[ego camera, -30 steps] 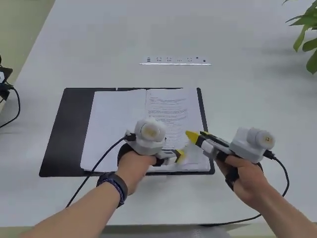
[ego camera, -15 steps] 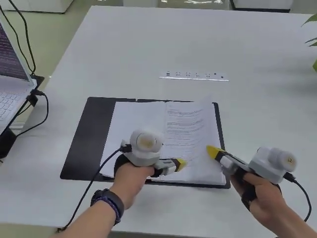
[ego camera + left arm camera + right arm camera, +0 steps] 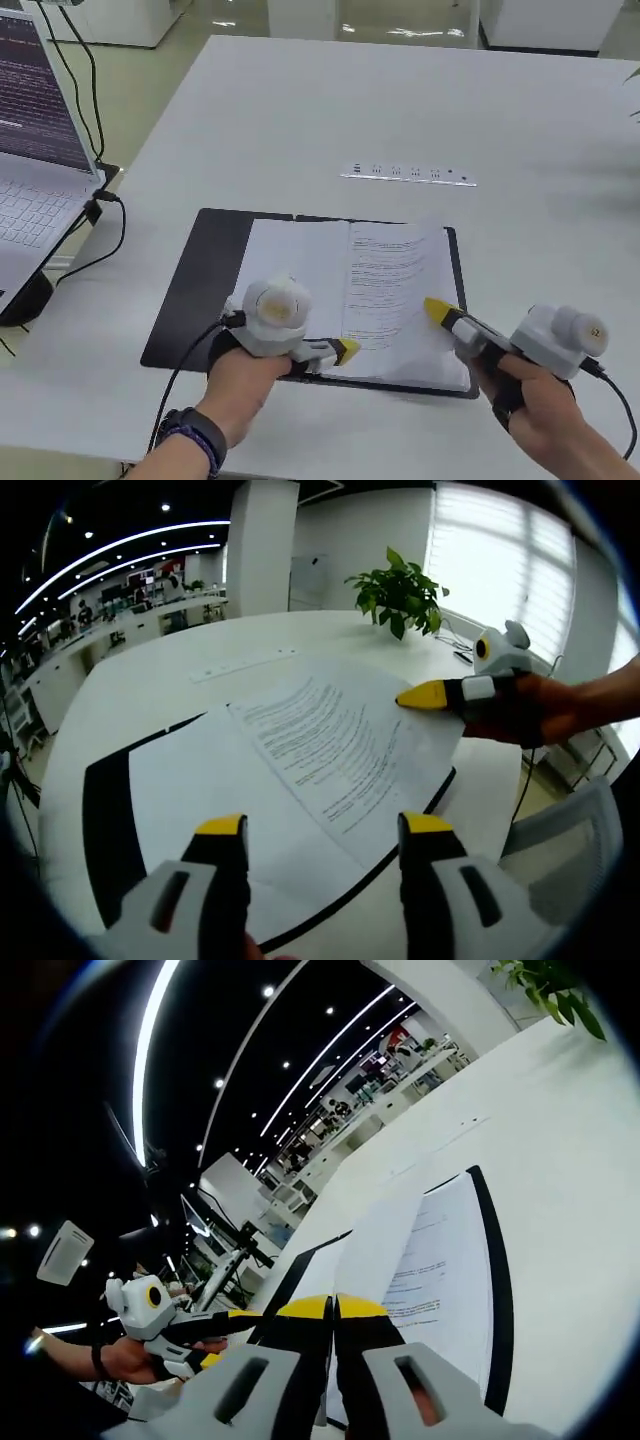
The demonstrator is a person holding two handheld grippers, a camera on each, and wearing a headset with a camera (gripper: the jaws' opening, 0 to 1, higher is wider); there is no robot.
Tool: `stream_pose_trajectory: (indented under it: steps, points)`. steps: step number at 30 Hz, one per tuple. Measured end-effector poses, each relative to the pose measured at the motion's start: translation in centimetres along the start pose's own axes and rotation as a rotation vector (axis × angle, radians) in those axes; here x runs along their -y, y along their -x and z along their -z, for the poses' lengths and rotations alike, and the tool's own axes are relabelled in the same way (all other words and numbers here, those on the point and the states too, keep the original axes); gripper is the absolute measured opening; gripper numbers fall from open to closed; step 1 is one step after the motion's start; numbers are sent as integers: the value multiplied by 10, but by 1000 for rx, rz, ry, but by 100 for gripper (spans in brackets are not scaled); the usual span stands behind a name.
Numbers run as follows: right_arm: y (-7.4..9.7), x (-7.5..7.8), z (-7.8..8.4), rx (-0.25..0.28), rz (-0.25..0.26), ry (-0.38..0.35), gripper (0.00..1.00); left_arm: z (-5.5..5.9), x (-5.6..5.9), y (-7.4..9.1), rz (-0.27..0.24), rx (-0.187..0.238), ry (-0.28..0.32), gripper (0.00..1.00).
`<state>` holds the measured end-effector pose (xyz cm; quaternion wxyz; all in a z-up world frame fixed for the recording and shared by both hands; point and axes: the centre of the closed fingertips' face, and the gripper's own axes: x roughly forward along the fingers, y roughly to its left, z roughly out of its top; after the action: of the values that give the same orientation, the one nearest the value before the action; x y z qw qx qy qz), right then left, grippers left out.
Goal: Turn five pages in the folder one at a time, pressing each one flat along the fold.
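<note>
— Where does the folder sit?

— The black folder (image 3: 190,300) lies open on the white worktop (image 3: 300,110), close to the near edge and roughly midway between the left and right edges. White sheets cover its middle and right half, and bare black cover shows on the left.

— And the left gripper?

— The left gripper (image 3: 335,352) hangs over the folder's near edge, about at the fold. In the left gripper view its yellow-tipped fingers (image 3: 222,826) stand wide apart with nothing between them, and the paper spreads out beyond them. I can't tell whether they touch the sheet.

— The right one?

— The right gripper (image 3: 438,309) comes in from the folder's near right corner, its tip at the outer edge of the printed page (image 3: 385,275). Its fingers are pressed together; in the right gripper view just a thin seam runs between them. The page's outer edge curls up off the stack right at the tip, but I can't tell whether the paper is caught between them.

— Anything else around?

— A socket strip (image 3: 408,175) is set flat in the worktop beyond the folder's far edge, well apart from it. An open laptop (image 3: 30,150) sits past the worktop's left edge, and a leafy plant (image 3: 400,590) stands near the right edge.
</note>
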<state>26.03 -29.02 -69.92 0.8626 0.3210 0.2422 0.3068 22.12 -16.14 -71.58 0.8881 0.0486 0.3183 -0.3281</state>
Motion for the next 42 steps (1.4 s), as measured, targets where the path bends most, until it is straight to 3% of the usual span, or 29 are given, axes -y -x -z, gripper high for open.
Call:
stream_pose_trajectory:
  steps: [15,25,42]
  points:
    - [-12,-25,-7,11,-38,2,0,-8,-23,30,-53,54,32,63]
    - [-27,-58,-9,11,-107,27,0,-10,-42,52,-98,86,53,66]
    - [-70,-105,13,-52,-203,50,0,-1,-73,92,-183,124,108,67]
